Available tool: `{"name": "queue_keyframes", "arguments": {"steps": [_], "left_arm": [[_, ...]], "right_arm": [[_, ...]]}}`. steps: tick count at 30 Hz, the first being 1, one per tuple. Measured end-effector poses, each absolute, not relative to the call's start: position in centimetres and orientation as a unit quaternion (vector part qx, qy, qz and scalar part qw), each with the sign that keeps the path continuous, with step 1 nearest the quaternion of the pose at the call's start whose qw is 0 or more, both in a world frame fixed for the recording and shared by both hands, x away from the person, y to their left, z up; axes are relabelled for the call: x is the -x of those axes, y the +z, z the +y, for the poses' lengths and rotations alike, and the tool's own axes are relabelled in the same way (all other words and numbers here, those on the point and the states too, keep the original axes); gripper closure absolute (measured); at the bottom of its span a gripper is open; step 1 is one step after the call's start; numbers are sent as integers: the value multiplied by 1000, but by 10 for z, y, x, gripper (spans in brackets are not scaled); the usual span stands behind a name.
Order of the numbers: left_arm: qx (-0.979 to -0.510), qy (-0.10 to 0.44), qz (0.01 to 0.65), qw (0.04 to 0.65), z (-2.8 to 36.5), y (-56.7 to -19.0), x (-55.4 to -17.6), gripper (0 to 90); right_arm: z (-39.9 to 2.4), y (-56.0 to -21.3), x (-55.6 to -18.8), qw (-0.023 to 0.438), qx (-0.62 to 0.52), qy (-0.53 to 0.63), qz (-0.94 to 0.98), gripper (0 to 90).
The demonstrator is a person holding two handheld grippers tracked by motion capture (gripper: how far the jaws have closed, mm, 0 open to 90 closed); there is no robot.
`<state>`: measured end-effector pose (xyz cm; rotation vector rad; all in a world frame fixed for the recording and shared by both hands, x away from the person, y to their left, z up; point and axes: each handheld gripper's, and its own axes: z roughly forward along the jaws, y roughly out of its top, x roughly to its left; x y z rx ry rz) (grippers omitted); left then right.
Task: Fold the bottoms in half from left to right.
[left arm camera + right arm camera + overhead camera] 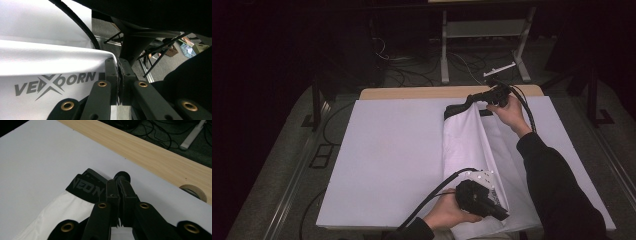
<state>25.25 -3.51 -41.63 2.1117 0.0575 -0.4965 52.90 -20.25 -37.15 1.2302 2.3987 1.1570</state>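
Observation:
A white garment (464, 145) with a black waistband (457, 108) lies stretched along the right half of the white-covered table (387, 150). At the far end, my right gripper (471, 100) is shut on the waistband (86, 186), which carries grey lettering. In the right gripper view the jaws (117, 186) are pressed together over the band. At the near end, my left gripper (503, 215) is shut on the garment's white hem. In the left gripper view its pads pinch the cloth edge (110, 56), and a grey printed logo (55, 83) shows on the fabric. The cloth between the two grippers is raised into a ridge.
A bare wooden strip (422, 92) runs along the table's far edge, with a roll of tape (196, 191) on it. Behind the table stand white desk legs (444, 55) and floor cables (412, 62). The table's left half is flat white cover.

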Motion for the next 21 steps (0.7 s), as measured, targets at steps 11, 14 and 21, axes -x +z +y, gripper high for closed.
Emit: {"name": "queue_keyframes", "arguments": {"steps": [11, 14, 21], "left_arm": [[-863, -211, 22, 459, -51, -424, -256, 869], [-864, -215, 24, 456, -55, -427, -256, 869], [-867, -219, 21, 446, -68, -432, -257, 869]], "right_arm": [[-211, -380, -529, 114, -422, 371, 819, 862], [-215, -383, -528, 107, -423, 374, 819, 862], [-225, -386, -528, 103, -427, 378, 815, 861]]}}
